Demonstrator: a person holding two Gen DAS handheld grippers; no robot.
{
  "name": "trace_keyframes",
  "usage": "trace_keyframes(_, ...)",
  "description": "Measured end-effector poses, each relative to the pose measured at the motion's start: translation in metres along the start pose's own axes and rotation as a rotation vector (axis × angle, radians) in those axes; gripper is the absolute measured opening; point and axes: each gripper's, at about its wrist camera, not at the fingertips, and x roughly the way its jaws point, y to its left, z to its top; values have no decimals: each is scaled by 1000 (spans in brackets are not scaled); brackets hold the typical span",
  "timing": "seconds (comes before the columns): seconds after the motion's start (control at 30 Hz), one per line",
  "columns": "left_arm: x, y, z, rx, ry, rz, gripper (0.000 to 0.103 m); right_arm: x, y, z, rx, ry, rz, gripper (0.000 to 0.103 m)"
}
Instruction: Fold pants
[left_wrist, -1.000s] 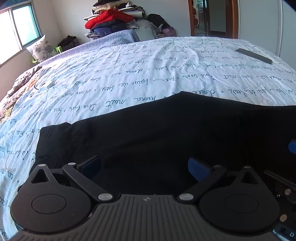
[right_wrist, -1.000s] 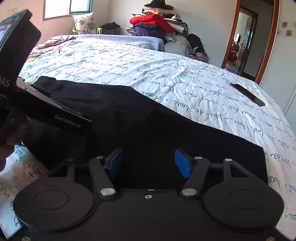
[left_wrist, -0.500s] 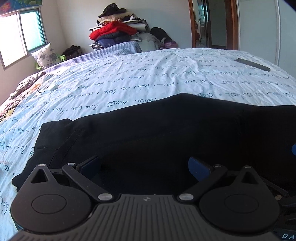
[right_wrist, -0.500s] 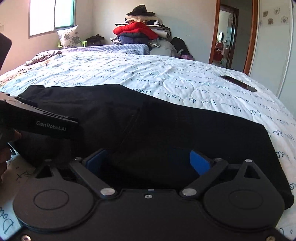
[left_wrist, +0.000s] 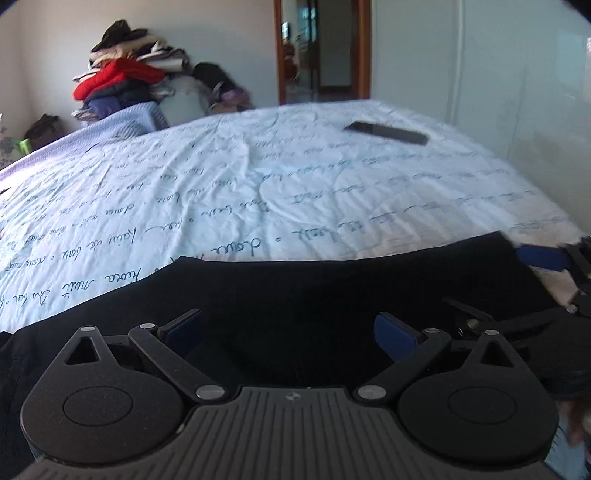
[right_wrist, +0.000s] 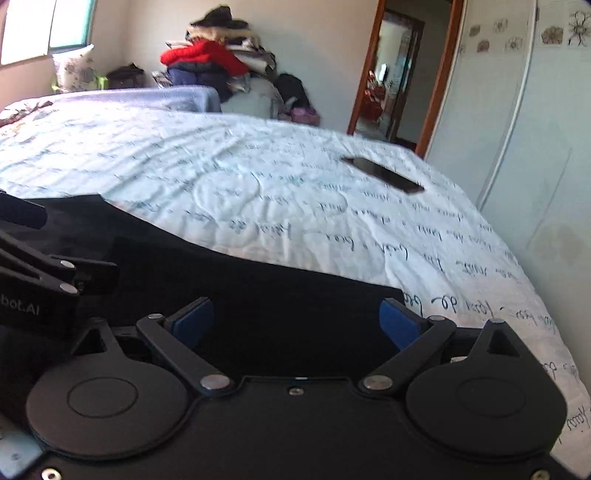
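Black pants (left_wrist: 295, 295) flat along near edge of bed (left_wrist: 258, 192). Both grippers, left (left_wrist: 288, 330) and right (right_wrist: 295, 319), fingers spread wide, gripping nothing. Best to pinch far-right leg end, both layers together, then carry evenly across.

Black pants (left_wrist: 314, 291) flat on bed

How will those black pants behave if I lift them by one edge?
The black pants lie flat and limp on the quilt, so they will probably droop and unfold. The dark fabric looks thick, so likely moderately heavy. Two-point lifting seems safer.
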Motion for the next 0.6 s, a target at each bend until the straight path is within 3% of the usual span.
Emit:
trace_keyframes(0.1,37,8,9,-19,83,66,102,11,-4,-2,52,7,31,103)
trace_keyframes(0.2,46,29,17,-119,105,41,101,4,-1,-4,44,1,20,103)
trace_keyframes(0.27,31,38,19,-151,75,-2,100,-7,-1,-4,41,-19,-16,103)
trace_keyframes(0.3,24,40,17,-147,53,3,101,-13,-4,-4,48,-23,-24,103)
trace_keyframes(0.37,21,37,14,-92,39,85,101,-16,-3,1,49,11,-14,103)
trace_keyframes(0.47,30,29,10,1,44,192,99,-9,2,7,22,31,60,103)
trace_keyframes(0.6,50,30,13,3,59,200,103,20,8,12,17,98,112,103)
